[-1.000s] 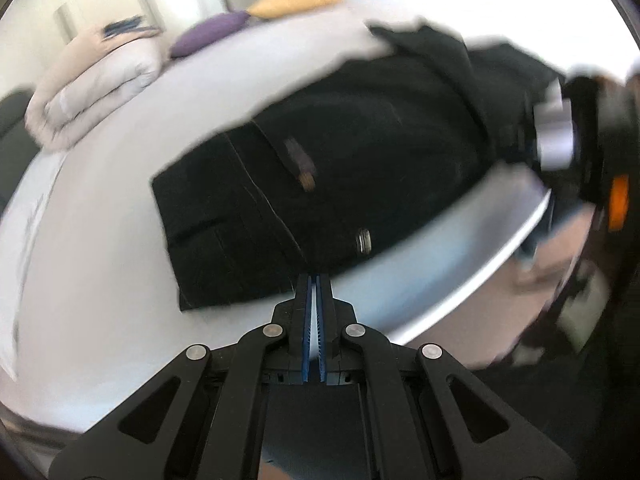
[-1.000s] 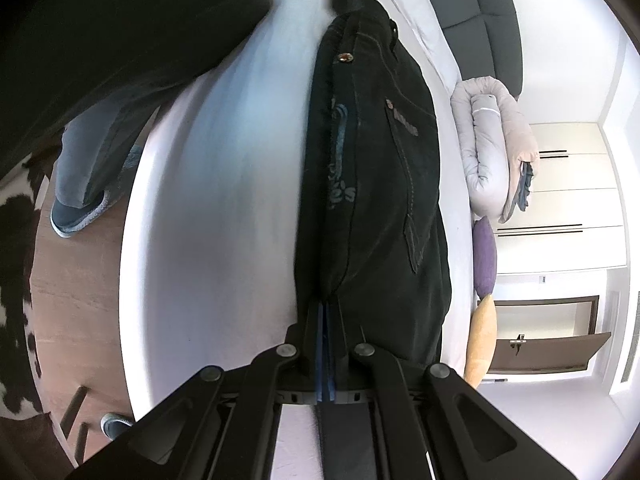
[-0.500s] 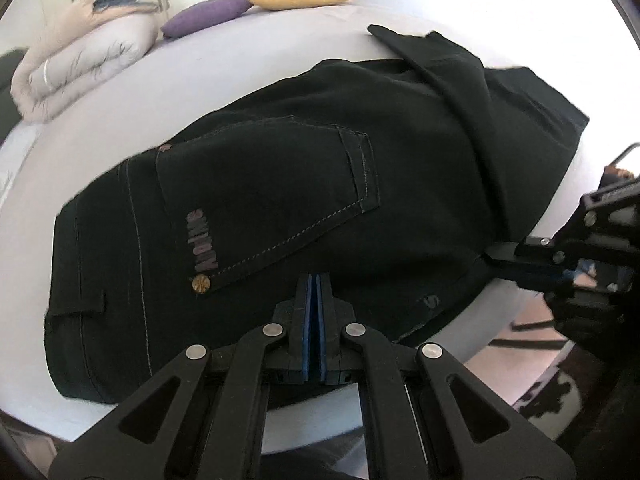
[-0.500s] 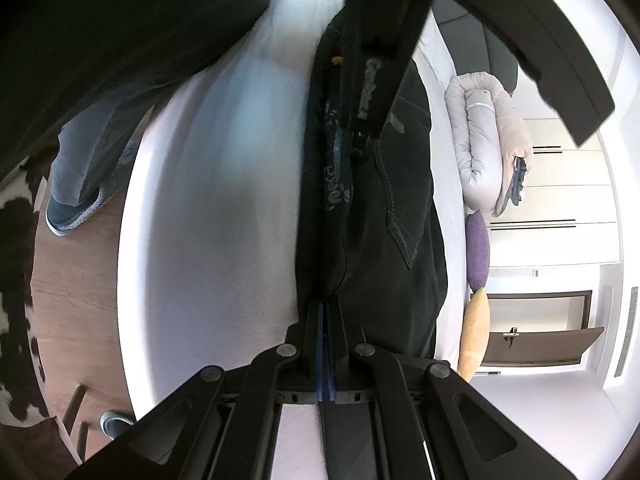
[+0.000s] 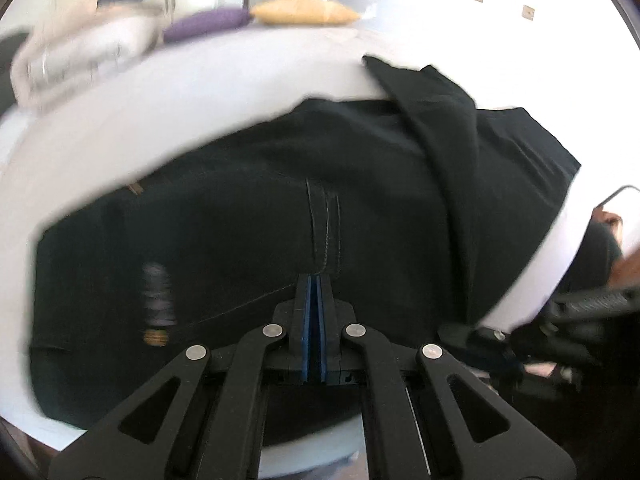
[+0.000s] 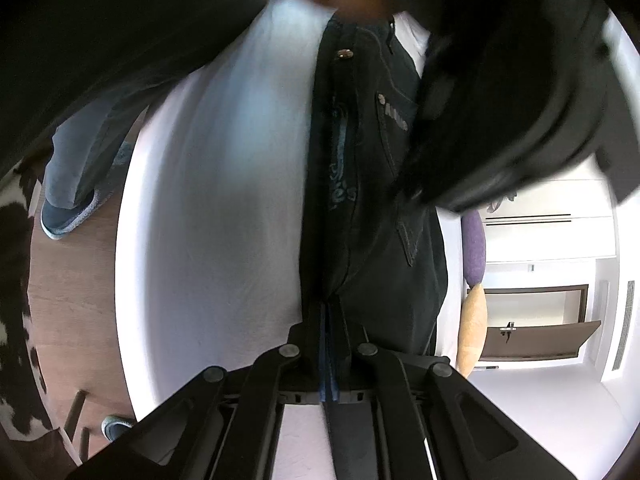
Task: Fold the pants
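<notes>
Black pants [image 5: 280,208] lie flat on a white bed [image 5: 200,92], a back pocket with a rivet facing up and one leg folded across at the right. My left gripper [image 5: 314,280] is shut, its blue pads together just above the cloth at a stitched seam, with no cloth seen between them. In the right wrist view the pants [image 6: 380,240] stretch away, waist button at the far end. My right gripper [image 6: 330,308] is shut on the near edge of the pants. The left gripper's black body [image 6: 500,120] looms blurred over the pants at the upper right.
A rolled pale quilt [image 5: 80,56], a purple pillow [image 5: 204,24] and a yellow pillow [image 5: 304,12] lie at the bed's far side. The person's grey trouser leg and slipper [image 6: 76,184] stand on the wood floor [image 6: 72,300] beside the bed. White wardrobes [image 6: 552,236] line the wall.
My left gripper has travelled from the waist end along the pants toward the right gripper and now fills the right view's upper right. The right gripper has held still on the cloth.
</notes>
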{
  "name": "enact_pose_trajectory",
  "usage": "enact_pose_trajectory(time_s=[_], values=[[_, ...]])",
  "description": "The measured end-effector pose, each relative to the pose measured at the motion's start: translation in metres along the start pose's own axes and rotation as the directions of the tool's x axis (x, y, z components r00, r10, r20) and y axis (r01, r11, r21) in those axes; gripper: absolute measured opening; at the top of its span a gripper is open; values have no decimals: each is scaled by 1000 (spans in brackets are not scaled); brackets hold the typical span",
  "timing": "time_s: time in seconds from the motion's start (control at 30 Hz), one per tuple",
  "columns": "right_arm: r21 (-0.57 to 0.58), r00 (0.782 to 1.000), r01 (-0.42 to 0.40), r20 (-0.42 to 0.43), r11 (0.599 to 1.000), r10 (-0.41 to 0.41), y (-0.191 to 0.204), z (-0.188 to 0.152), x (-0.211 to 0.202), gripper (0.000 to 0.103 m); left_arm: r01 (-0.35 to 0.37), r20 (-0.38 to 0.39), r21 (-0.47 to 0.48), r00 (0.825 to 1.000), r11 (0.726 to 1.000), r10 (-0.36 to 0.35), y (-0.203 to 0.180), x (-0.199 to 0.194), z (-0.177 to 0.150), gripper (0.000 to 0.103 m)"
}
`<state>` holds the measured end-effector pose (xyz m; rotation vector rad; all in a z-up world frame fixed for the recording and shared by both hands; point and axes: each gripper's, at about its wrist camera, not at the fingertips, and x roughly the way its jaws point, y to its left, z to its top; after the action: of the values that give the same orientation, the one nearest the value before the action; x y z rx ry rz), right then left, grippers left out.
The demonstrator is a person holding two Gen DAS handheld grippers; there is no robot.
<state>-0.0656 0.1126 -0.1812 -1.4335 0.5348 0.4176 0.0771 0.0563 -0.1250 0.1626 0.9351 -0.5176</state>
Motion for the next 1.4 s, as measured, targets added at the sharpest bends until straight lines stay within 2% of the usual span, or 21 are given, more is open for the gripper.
enact_pose_trajectory(time_s=[0.2,0.27,0.3,0.33,0.4,0.47,0.53,0.57,0.7,0.8,0.87,0.93,1.0,1.03,1.1,1.17,1.2,1.23,1.27,1.3,1.4], values=[[94,999,7,35,996,-10,-5,-8,-9,6,-10,7,-48,1000,999,10,0,10,-8,2],[230,990,-133,77,964,118,-32,-16,-18,34,-6,12,-62,1000,998,6,2,11,-9,2],[307,981,-189,107,933,164,-49,-22,-20,63,-4,12,-68,1000,998,5,3,12,-9,2],[392,973,-226,142,892,184,-68,-30,-23,73,-3,11,-72,1000,997,3,4,13,-8,2],[569,958,-285,190,771,214,-118,-54,-17,73,0,12,-76,1000,997,1,3,13,-8,2],[732,961,-274,181,623,211,-170,-85,6,73,11,19,-91,1000,996,-9,5,14,-12,2],[871,976,-188,115,454,184,-220,-120,41,73,23,27,-114,999,993,-20,9,14,-15,2],[931,981,-118,55,345,188,-248,-142,68,73,27,30,-128,999,991,-24,10,15,-15,2],[997,955,15,-39,81,295,-305,-189,154,73,22,31,-134,999,991,-18,11,14,-17,2],[990,934,140,-138,17,329,-329,-202,209,73,34,25,-142,999,989,-31,12,16,-17,2],[981,903,191,-173,-6,394,-334,-206,246,73,47,26,-152,999,987,-44,15,16,-17,2],[975,874,223,-192,-17,447,-334,-208,270,73,58,29,-159,998,986,-55,18,18,-17,2],[967,831,254,-223,9,510,-327,-208,296,73,64,30,-163,998,985,-60,20,17,-17,2],[968,824,253,-212,-6,525,-322,-211,304,74,65,30,-164,998,984,-61,21,18,-17,2],[970,847,241,-195,-29,494,-320,-212,306,70,65,31,-162,998,985,-61,22,16,-18,2],[981,867,192,-162,-17,471,-324,-209,304,39,64,31,-161,998,985,-60,22,16,-18,2],[982,869,187,-161,-9,468,-324,-210,300,7,62,31,-157,998,986,-58,22,15,-19,2],[983,874,177,-139,-38,465,-323,-216,293,6,59,30,-154,998,986,-55,22,15,-19,2],[982,891,152,-88,-111,446,-328,-228,283,6,55,30,-149,998,987,-51,22,15,-19,2],[979,905,139,-63,-152,421,-329,-236,275,5,52,30,-147,998,988,-48,22,15,-19,2],[958,951,86,3,-272,309,-334,-271,221,5,46,30,-143,999,989,-43,20,16,-19,2]])
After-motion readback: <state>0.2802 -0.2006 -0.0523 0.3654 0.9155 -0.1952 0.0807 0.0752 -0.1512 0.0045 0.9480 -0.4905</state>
